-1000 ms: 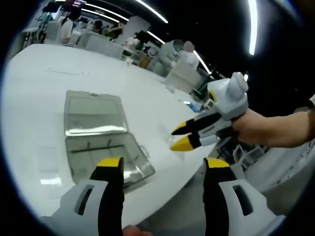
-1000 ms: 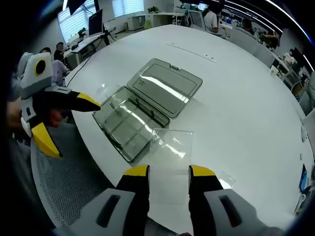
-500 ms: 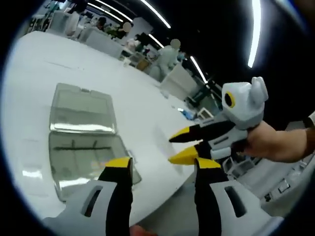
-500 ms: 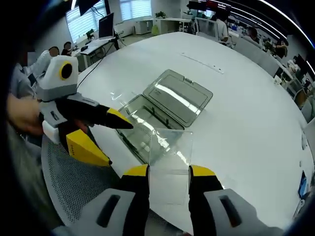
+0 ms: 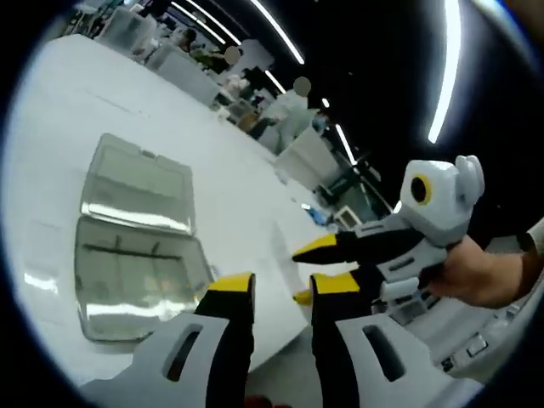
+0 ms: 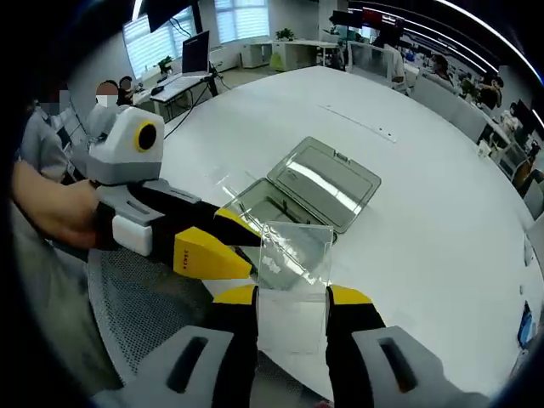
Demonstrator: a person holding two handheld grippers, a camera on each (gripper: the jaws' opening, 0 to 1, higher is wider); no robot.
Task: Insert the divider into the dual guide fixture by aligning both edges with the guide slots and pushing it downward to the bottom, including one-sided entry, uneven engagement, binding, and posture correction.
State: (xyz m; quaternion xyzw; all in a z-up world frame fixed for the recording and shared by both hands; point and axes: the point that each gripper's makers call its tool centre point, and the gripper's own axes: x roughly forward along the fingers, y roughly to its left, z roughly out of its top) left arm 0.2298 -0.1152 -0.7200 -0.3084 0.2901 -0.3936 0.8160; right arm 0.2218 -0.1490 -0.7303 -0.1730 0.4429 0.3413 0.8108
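While the right gripper (image 6: 291,294) keeps its clamp on the clear divider (image 6: 293,255), the left gripper (image 6: 240,246) has swung right in beside it, tips now at the divider's edge and jaws narrowed to a slim gap with nothing between them. Looks like a handoff or a posture fix, so insertion hasn't started. The open clear fixture box (image 5: 136,272), lid flipped back, sits near the edge of the big white bench (image 6: 442,195). Busy open-plan office behind, strip lights overhead.
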